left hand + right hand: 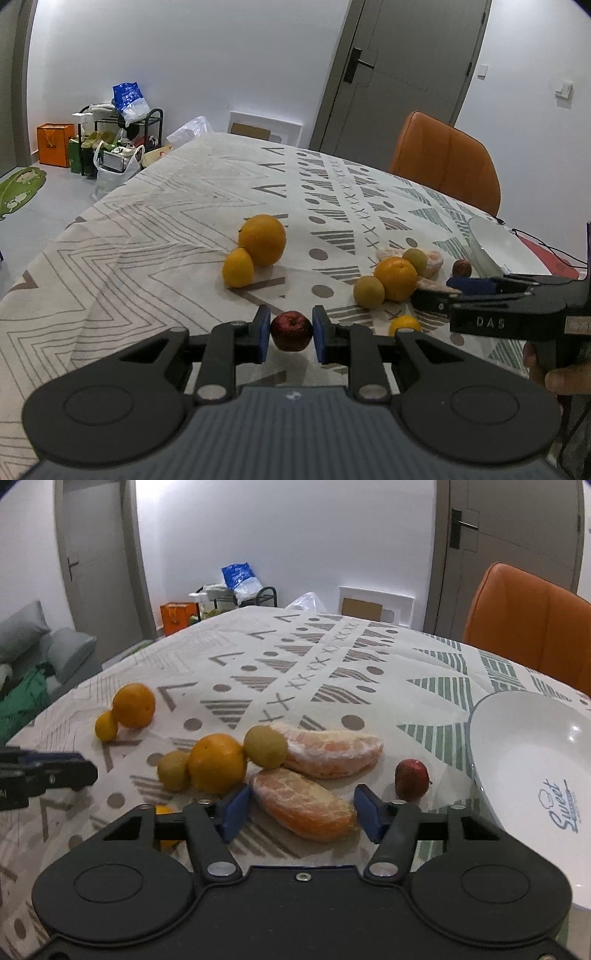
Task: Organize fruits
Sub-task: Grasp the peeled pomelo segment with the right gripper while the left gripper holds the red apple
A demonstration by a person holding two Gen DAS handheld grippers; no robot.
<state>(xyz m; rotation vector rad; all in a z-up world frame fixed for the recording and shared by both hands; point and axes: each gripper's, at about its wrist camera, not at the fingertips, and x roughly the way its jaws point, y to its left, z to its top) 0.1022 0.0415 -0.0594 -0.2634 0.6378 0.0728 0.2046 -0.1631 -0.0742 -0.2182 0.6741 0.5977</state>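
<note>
While my left gripper (290, 334) pinches a small dark red apple (291, 330) between its blue pads, my right gripper (301, 808) stands spread around a peeled pomelo segment (304, 805). At two o'clock from that segment sits a second red apple (411, 778), just beside the white bowl (517, 738).

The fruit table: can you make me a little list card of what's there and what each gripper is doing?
left gripper: closed around a small red apple
right gripper: open, either side of a peeled pomelo piece
other pomelo piece: behind, on tablecloth
second red apple: beside white bowl
bowl contents: no fruit visible
oranges: several, scattered
</note>
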